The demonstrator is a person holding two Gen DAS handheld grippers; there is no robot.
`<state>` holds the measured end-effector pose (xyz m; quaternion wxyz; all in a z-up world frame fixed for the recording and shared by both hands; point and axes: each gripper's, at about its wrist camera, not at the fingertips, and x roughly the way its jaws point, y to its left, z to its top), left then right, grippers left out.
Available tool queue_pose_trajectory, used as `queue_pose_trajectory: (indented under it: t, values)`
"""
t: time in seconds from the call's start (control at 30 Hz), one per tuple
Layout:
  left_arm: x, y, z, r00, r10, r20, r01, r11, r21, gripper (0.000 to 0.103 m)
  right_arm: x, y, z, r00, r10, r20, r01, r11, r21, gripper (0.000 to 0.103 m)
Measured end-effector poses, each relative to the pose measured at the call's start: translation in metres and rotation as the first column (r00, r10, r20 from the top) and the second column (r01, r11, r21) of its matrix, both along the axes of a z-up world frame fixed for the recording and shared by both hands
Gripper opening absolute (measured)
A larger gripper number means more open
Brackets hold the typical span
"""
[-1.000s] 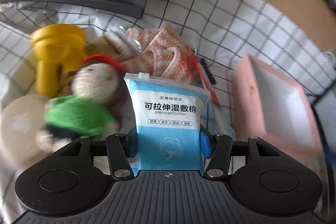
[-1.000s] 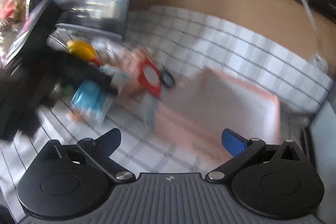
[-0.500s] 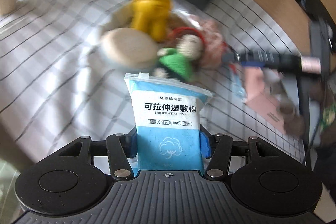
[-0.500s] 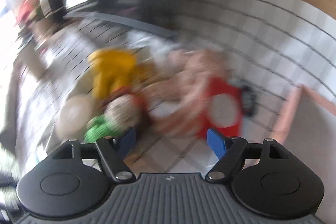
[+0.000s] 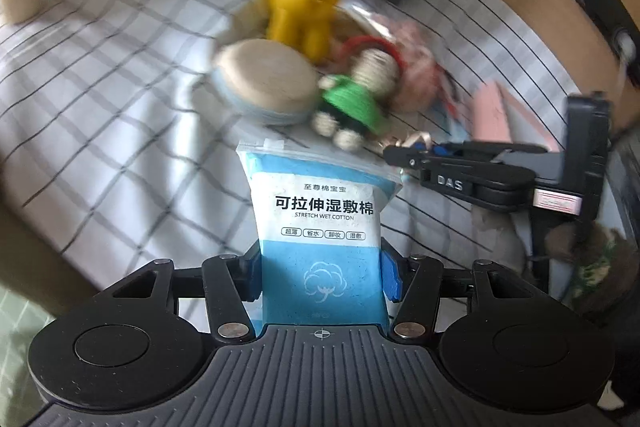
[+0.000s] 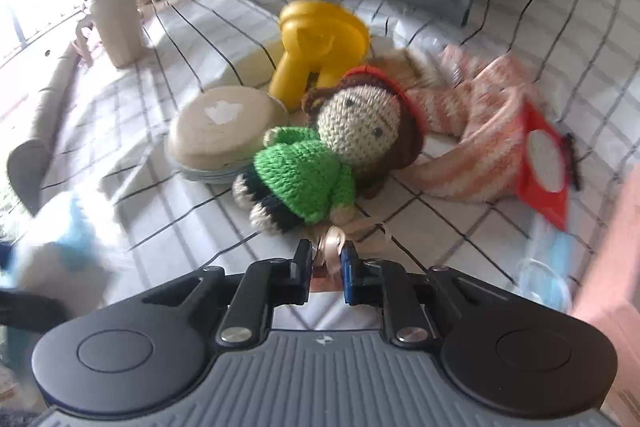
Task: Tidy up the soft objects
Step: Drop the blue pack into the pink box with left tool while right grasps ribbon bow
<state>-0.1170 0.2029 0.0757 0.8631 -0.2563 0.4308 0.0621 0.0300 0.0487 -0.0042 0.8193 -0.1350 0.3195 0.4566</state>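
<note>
My left gripper [image 5: 322,277] clamps a blue pack [image 5: 320,227] reading "STRETCH WET COTTON", while my right gripper [image 6: 326,267], marked "DAS", has just been closing on the ribbon [image 6: 334,241] of the crocheted doll [image 6: 320,163] lying just ahead on the checked cloth [image 6: 160,211].

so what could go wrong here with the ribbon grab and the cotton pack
The right hand-held gripper has just closed on only the thin ribbon by the crochet doll; it may slip free, or the doll may swing and knock the round pad. The left hand-held gripper pinches the stretch wet cotton pack low, so it could tip.
</note>
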Motion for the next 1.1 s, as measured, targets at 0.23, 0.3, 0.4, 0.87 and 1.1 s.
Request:
queue_pose_trajectory:
  t: [0.23,0.3,0.4,0.87,1.1]
  values:
    - [0.047,-0.045,0.018,0.962,-0.269,0.047,0.270,0.963,-0.016,0.059,-0.038,-0.103,0.024,0.974,-0.218,0.068,0.217,0.976,0.026,0.015]
    - [0.068,-0.062,0.032,0.935,-0.343,0.089,0.345,0.938,-0.018,0.059,-0.049,-0.135,0.026,0.947,-0.312,0.076,0.310,0.950,0.038,0.015]
    - [0.110,-0.091,0.065,0.878,-0.445,0.174,0.447,0.894,0.034,0.059,-0.062,-0.174,0.026,0.900,-0.427,0.086,0.423,0.904,0.058,0.015]
    - [0.281,-0.216,0.046,0.798,-0.546,0.254,0.528,0.837,0.140,0.059,-0.106,-0.254,0.006,0.731,-0.680,0.045,0.674,0.731,0.108,0.015]
    - [0.219,-0.172,0.022,0.836,-0.502,0.222,0.496,0.864,0.086,0.059,-0.091,-0.260,0.000,0.721,-0.692,0.034,0.686,0.721,0.098,0.015]
